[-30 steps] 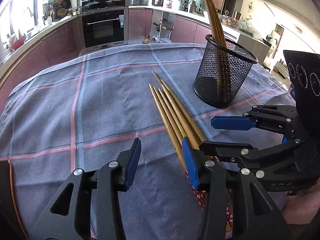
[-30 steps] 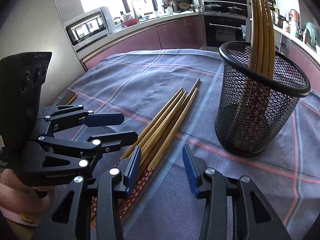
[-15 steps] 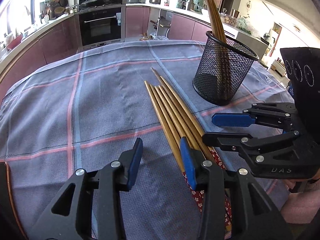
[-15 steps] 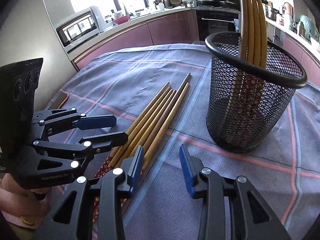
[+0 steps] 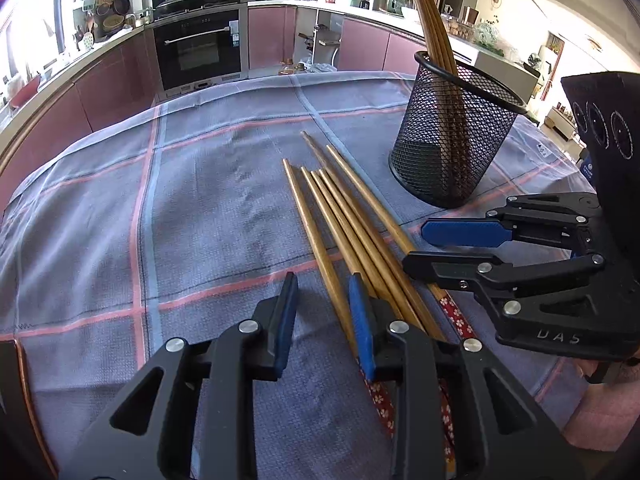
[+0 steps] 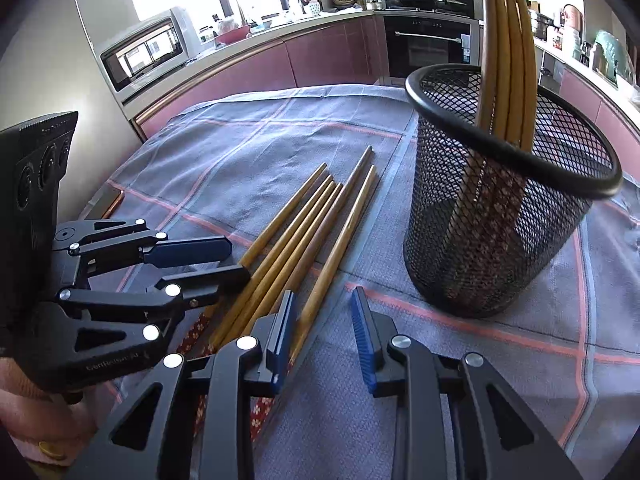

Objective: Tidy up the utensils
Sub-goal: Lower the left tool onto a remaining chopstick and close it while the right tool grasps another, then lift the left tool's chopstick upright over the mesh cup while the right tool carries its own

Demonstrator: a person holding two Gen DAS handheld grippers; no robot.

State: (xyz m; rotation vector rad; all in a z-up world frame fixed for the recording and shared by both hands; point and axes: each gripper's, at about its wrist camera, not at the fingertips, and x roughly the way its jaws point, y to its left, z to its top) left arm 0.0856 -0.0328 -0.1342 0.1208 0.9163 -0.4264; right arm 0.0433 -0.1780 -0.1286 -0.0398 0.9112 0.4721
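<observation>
Several bamboo chopsticks (image 5: pixel 352 216) (image 6: pixel 304 232) with red flowered handles lie side by side on the checked cloth. A black mesh cup (image 5: pixel 452 140) (image 6: pixel 500 220) stands upright to their right with several chopsticks in it. My left gripper (image 5: pixel 323 320) hovers over the near end of the row, jaws closing. The outermost left chopstick shows in the gap beside its right pad, not pressed. My right gripper (image 6: pixel 323 330) (image 5: pixel 432 250) is closing too, with the outermost right chopstick beside its left pad, untouched. The left gripper (image 6: pixel 230 260) sits close on the other side of the row.
A blue-grey tablecloth (image 5: pixel 200 208) with pink lines covers the table. Kitchen counters, an oven (image 5: pixel 198 52) and a microwave (image 6: pixel 148 52) stand beyond the far edge. A person's hand in a pink sleeve (image 6: pixel 24 396) holds the left gripper.
The jaws of both grippers have narrowed. Both cameras have shifted slightly towards the row of chopsticks; the chopsticks and the cup have stayed put.
</observation>
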